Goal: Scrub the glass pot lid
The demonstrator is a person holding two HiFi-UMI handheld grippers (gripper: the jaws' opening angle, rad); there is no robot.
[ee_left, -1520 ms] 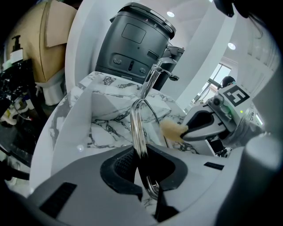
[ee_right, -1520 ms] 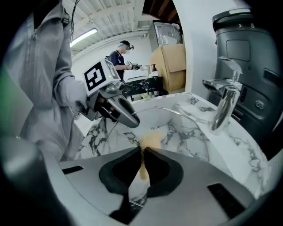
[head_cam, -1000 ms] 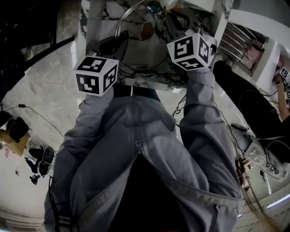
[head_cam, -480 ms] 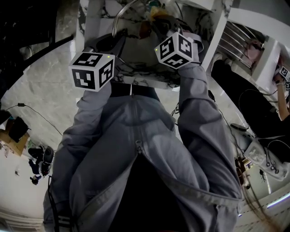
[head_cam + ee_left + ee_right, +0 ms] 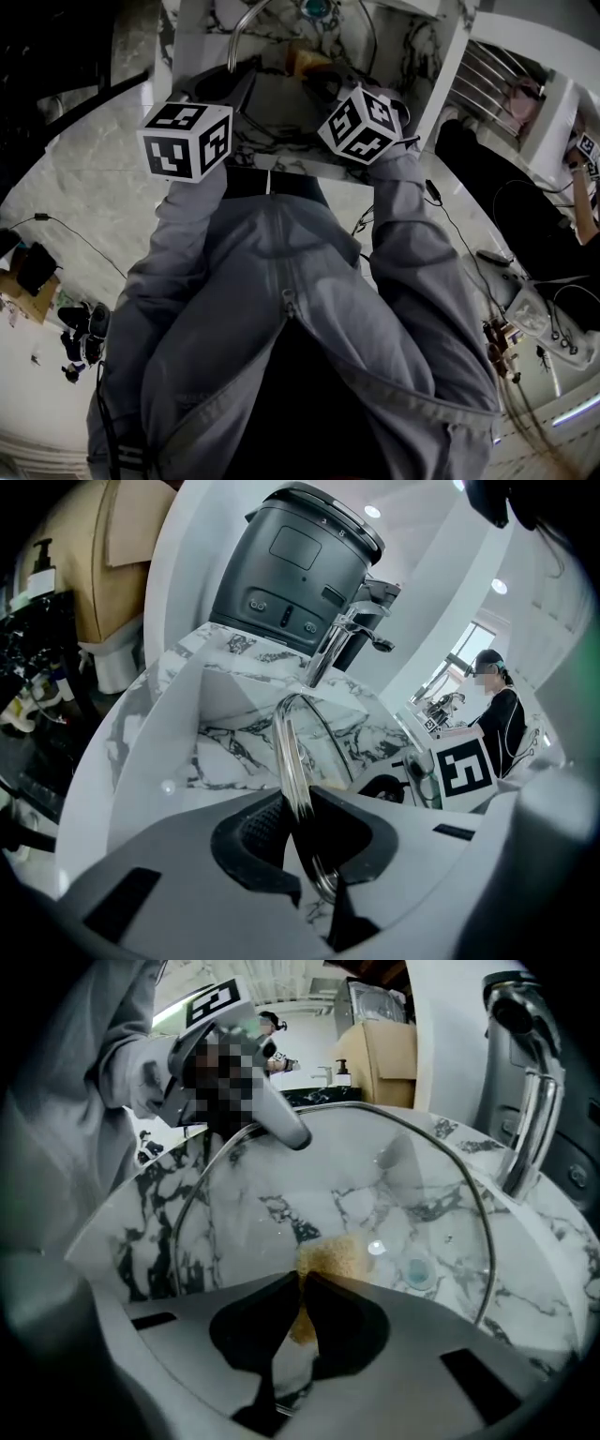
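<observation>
My left gripper [image 5: 298, 827] is shut on the steel rim of the glass pot lid [image 5: 289, 747] and holds it on edge over the marble sink [image 5: 234, 747]. In the right gripper view the lid's clear glass [image 5: 403, 1185] fills the middle, with the left gripper [image 5: 267, 1119] clamped on its top-left edge. My right gripper [image 5: 302, 1321] is shut on a tan scrub sponge [image 5: 328, 1258] that presses flat against the glass. In the head view both marker cubes, the left [image 5: 187, 141] and the right [image 5: 361, 124], hang over the sink.
A chrome faucet [image 5: 527, 1119] rises at the sink's right side, and the blue drain [image 5: 417, 1272] shows through the glass. A dark grey appliance [image 5: 295, 564] stands behind the faucet [image 5: 336, 644]. A person [image 5: 492, 714] sits at a desk far off.
My right gripper has slid to the left across the lid with the sponge. The left gripper and the lid have shifted only slightly.
</observation>
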